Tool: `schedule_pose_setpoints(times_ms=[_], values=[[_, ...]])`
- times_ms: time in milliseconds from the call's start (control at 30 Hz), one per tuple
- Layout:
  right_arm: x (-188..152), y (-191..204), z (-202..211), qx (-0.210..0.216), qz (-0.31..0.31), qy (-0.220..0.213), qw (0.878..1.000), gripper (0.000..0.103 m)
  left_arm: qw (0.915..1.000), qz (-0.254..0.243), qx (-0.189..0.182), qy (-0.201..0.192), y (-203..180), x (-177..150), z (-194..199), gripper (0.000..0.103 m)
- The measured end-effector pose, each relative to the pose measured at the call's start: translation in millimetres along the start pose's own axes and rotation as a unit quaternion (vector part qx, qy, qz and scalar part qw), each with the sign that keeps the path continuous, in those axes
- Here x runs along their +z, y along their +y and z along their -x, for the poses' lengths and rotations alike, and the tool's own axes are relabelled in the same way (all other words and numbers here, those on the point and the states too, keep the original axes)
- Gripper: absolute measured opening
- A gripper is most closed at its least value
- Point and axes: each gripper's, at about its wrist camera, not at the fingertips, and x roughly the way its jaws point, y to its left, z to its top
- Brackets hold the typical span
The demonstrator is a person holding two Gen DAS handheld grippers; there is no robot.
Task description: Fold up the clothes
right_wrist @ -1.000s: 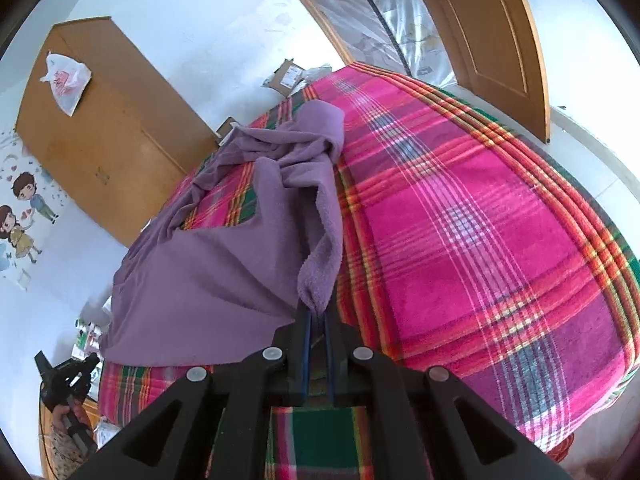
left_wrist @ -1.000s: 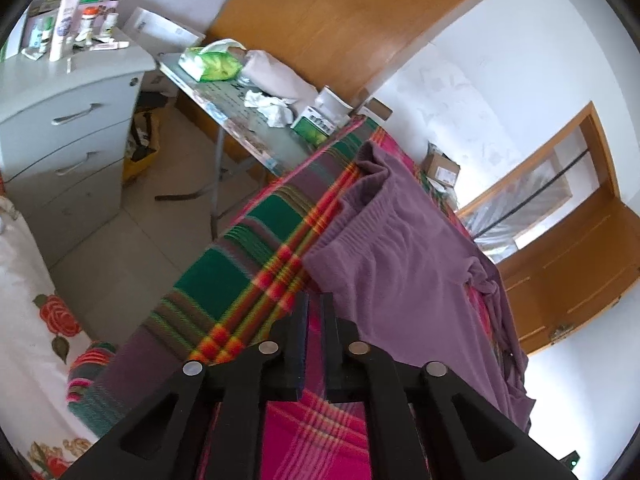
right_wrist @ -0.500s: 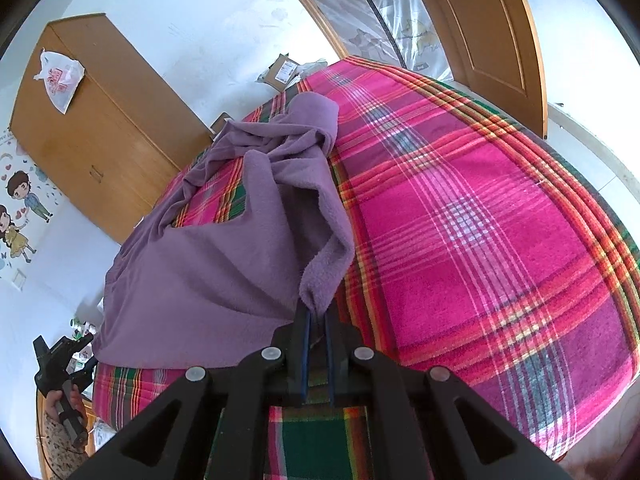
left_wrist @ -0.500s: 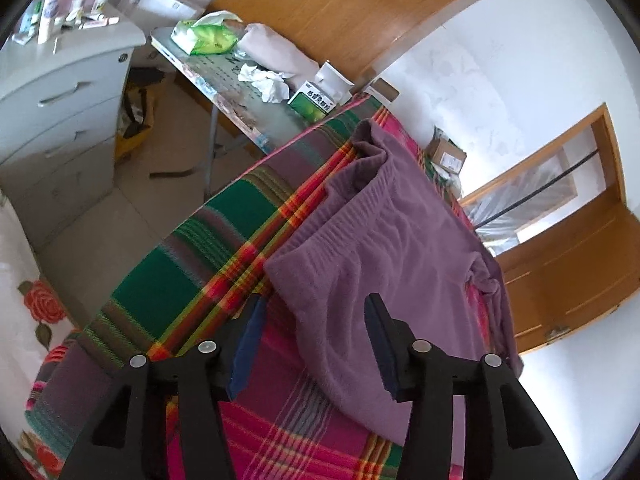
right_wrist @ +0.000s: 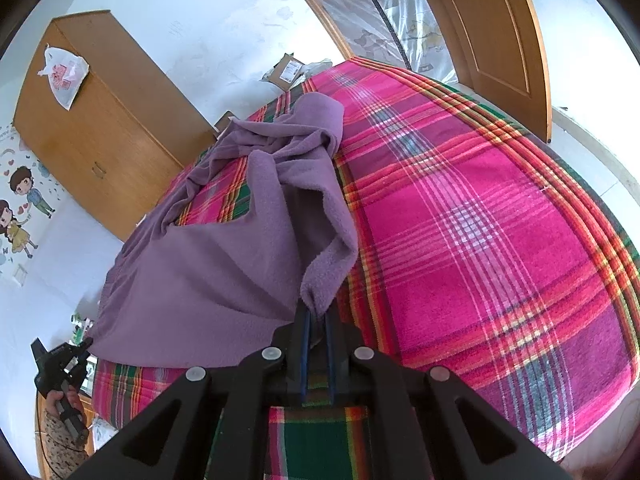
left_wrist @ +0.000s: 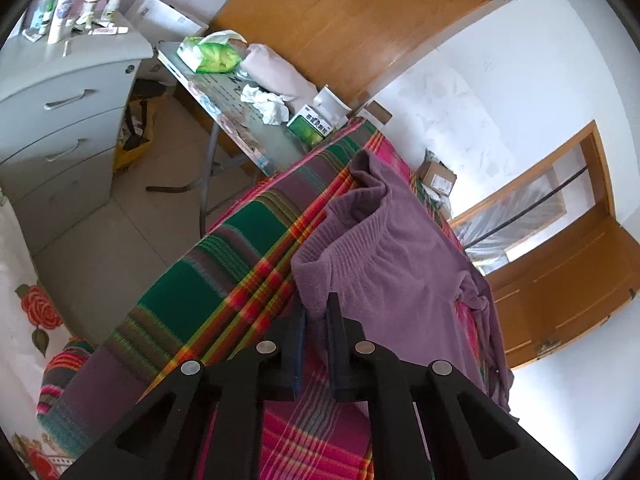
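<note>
A purple fleece garment [left_wrist: 400,272] lies spread and partly bunched on a bed with a pink, green and red plaid blanket [right_wrist: 480,220]. My left gripper [left_wrist: 316,312] is shut on the near corner of its ribbed waistband at the blanket's green edge. The same purple garment [right_wrist: 208,272] fills the left of the right wrist view. There my right gripper [right_wrist: 317,316] is shut on the end of a rolled leg or sleeve, lifted slightly off the blanket. A hand holds the left gripper [right_wrist: 60,360] at the far corner.
Beside the bed stand a folding table [left_wrist: 224,120] with tissues and boxes, a white drawer chest [left_wrist: 60,92] and a wooden wardrobe [left_wrist: 340,20]. A cardboard box [left_wrist: 438,178] sits by the wall. A wooden door [right_wrist: 492,40] stands past the bed's far side.
My left gripper opened over the waistband corner, then shut on it. My right gripper kept its hold and the garment's held end shifted slightly.
</note>
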Motion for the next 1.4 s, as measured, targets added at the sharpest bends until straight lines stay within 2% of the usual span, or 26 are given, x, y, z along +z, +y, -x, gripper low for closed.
schedule_pose_setpoints(times_ms=[267,433,567,767,900,1000,1067,1133,1333,1400], values=[[8.7,-5.8,7.4,0.016,-0.008,-0.01,1.0,0.006,0.9999,0.005,-0.009,0.001,3.2,-9.1,20.6,0.009],[7.3,-13.2,11.5,0.022,-0.013,-0.005,1.0,0.006,1.0,-0.002,0.007,0.003,6.1,-16.3,27.3,0.009],[1.2,-18.1,5.7,0.011,-0.012,0.006,1.0,0.006,0.9998,-0.004,0.017,0.011,11.0,-21.2,24.1,0.009],[-0.7,-3.7,2.6,-0.02,0.04,0.006,0.999,0.007,0.9991,0.003,0.032,0.026,21.7,-23.8,15.4,0.01],[-1.0,-6.2,2.8,-0.013,0.041,0.009,0.999,0.009,0.9987,-0.006,0.048,0.018,17.4,-22.7,25.6,0.013],[-2.9,-4.5,6.2,-0.012,0.056,0.015,0.998,0.017,0.9981,-0.013,0.059,0.012,14.2,-21.8,33.3,0.028],[-3.4,-4.6,10.0,-0.013,0.066,0.019,0.998,0.023,0.9976,-0.018,0.067,0.007,12.0,-21.3,38.4,0.041],[-3.4,-7.6,16.0,-0.012,0.072,0.021,0.997,0.026,0.9969,-0.022,0.075,0.003,9.9,-20.7,43.5,0.048],[2.3,-19.5,31.2,-0.013,0.08,0.016,0.997,0.028,0.9927,-0.061,0.1,-0.029,-13.8,-16.4,62.6,0.055],[7.4,-22.8,34.6,-0.015,0.078,0.009,0.997,0.028,0.9914,-0.082,0.094,-0.039,-30.1,-13.9,66.8,0.056]])
